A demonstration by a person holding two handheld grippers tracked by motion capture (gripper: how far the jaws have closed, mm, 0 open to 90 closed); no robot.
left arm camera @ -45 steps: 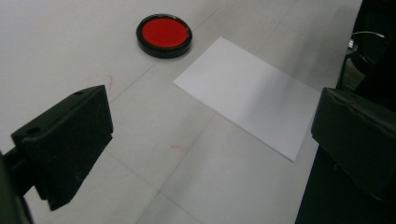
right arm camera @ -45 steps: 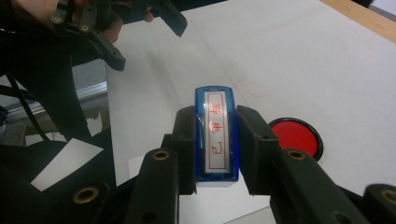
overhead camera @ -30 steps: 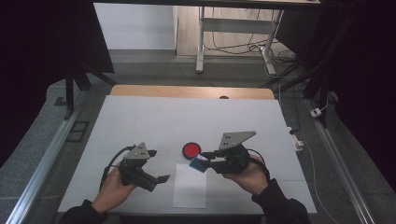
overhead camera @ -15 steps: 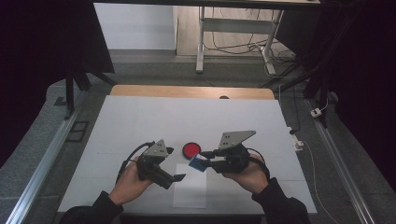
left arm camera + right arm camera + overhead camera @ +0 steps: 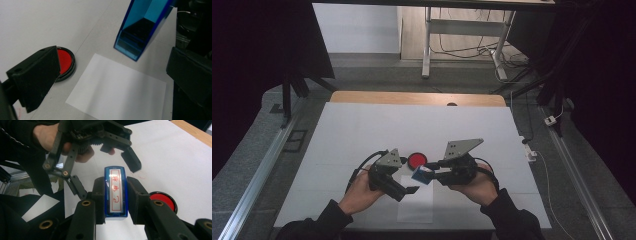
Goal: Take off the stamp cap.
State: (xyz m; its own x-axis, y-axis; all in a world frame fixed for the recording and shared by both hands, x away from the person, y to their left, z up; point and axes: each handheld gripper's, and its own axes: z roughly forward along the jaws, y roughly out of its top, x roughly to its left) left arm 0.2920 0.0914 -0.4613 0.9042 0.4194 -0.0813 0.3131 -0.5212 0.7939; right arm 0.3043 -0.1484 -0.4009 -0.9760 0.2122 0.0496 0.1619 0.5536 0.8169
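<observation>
My right gripper [image 5: 432, 175] is shut on a blue stamp [image 5: 422, 174], held a little above the table. In the right gripper view the pads clamp the stamp [image 5: 115, 192] on both sides, and its label with red characters faces the camera. A round red ink pad [image 5: 417, 160] lies on the table just behind it. My left gripper [image 5: 408, 186] stands open close to the stamp's left, over a white sheet of paper [image 5: 416, 205]. In the left gripper view the stamp [image 5: 140, 27] hangs ahead of the wide-apart jaws, with the ink pad [image 5: 65, 61] partly behind the left jaw.
The white table [image 5: 362, 130] runs to a wooden strip [image 5: 417, 98] at its far edge. Metal rails flank it on both sides. A desk frame with cables [image 5: 462, 45] stands beyond. A small white plug [image 5: 552, 120] lies off the right side.
My left gripper has moved right, from the table's left part to close beside the stamp. The right gripper and the stamp have stayed where they were.
</observation>
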